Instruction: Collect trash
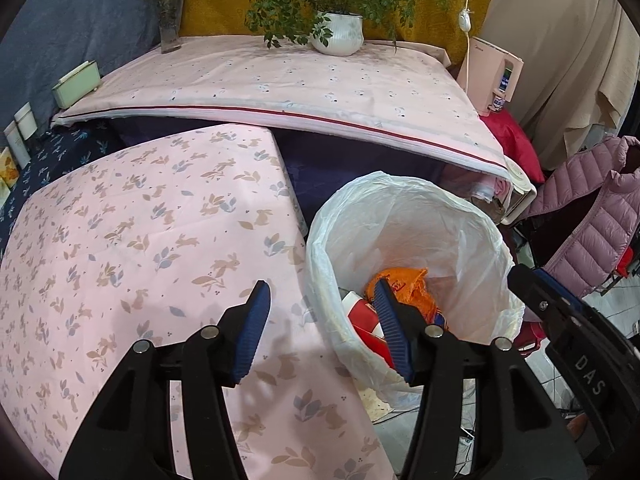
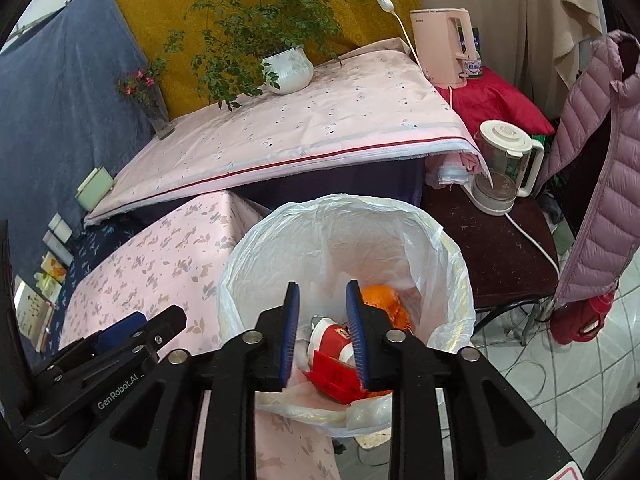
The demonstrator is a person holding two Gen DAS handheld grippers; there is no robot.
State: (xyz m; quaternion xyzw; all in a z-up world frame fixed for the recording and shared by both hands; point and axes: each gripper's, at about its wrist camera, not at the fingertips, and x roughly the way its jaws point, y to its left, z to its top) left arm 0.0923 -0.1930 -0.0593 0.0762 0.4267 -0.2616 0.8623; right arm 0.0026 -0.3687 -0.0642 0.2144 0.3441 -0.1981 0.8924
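Observation:
A trash bin lined with a white plastic bag (image 1: 404, 216) (image 2: 352, 224) stands beside the low table with the rabbit-print pink cloth (image 1: 132, 240) (image 2: 160, 256). Inside lie an orange wrapper (image 1: 412, 280) (image 2: 384, 300) and a red and white paper cup (image 1: 360, 312) (image 2: 332, 340) with red packaging. My left gripper (image 1: 322, 300) is open and empty, straddling the table edge and the bin's near rim. My right gripper (image 2: 322, 300) is open and empty, above the bin's mouth. Each gripper shows at the other view's edge.
A higher table with a pink cloth (image 1: 280, 80) (image 2: 300, 128) carries a potted plant (image 1: 338, 32) (image 2: 288, 68) and a flower vase (image 1: 170, 20). A pink kettle (image 2: 444, 44), a glass kettle (image 2: 504, 160) on a dark stool, and a hanging pink jacket (image 2: 600, 160) stand right.

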